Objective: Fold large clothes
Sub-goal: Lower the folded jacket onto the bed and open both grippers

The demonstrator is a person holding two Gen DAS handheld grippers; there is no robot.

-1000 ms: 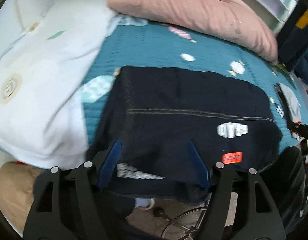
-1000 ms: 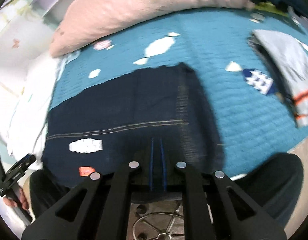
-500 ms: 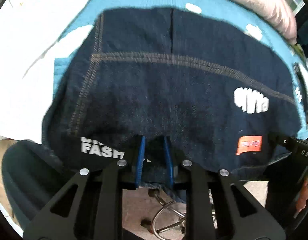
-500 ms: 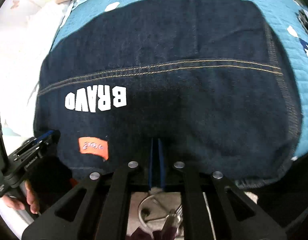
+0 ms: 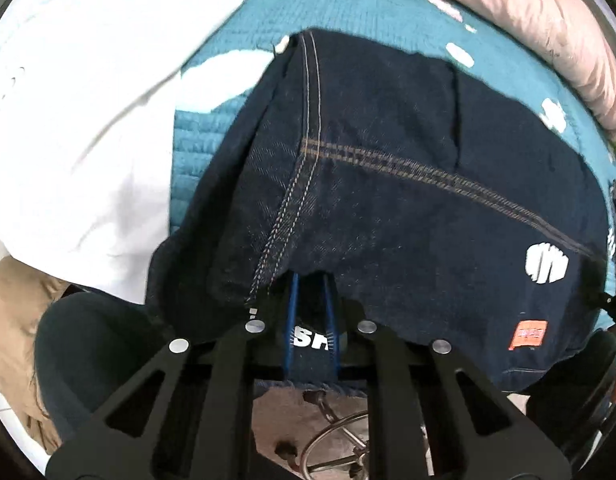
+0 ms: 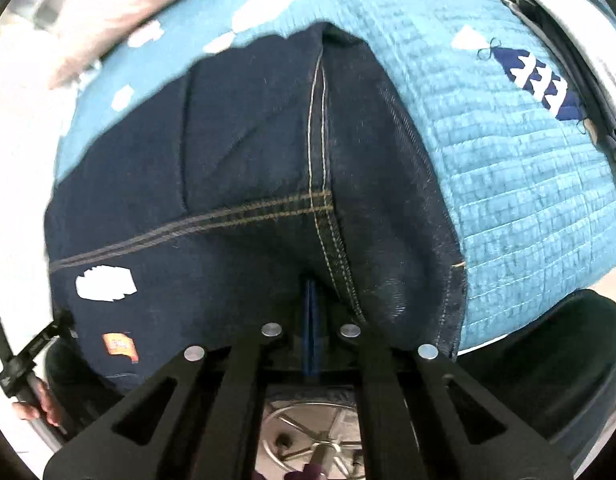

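A dark blue denim garment (image 5: 408, 152) with tan stitching, white lettering and an orange tag lies flat on the teal bedspread (image 5: 235, 20). Its near hem hangs over the bed's edge. My left gripper (image 5: 311, 312) points steeply down at the hem's left part. Its jaws are closing, and the blue pads (image 5: 292, 312) pinch a fold of denim with white letters on it. In the right wrist view the garment (image 6: 247, 160) tents up at my right gripper (image 6: 311, 312), whose pads are pressed together on the hem beside a vertical seam.
A pink pillow (image 5: 528, 12) lies at the far side, white bedding (image 5: 75, 100) at the left. Folded clothes (image 6: 580, 32) sit at the bedspread's (image 6: 508, 180) right. A chair base (image 6: 308, 432) and the person's dark-trousered legs (image 6: 548, 360) are below the bed's edge.
Both grippers have dropped to the garment's near hem. The left jaws went from wide apart to narrow around the fabric. The denim now bunches up at each gripper.
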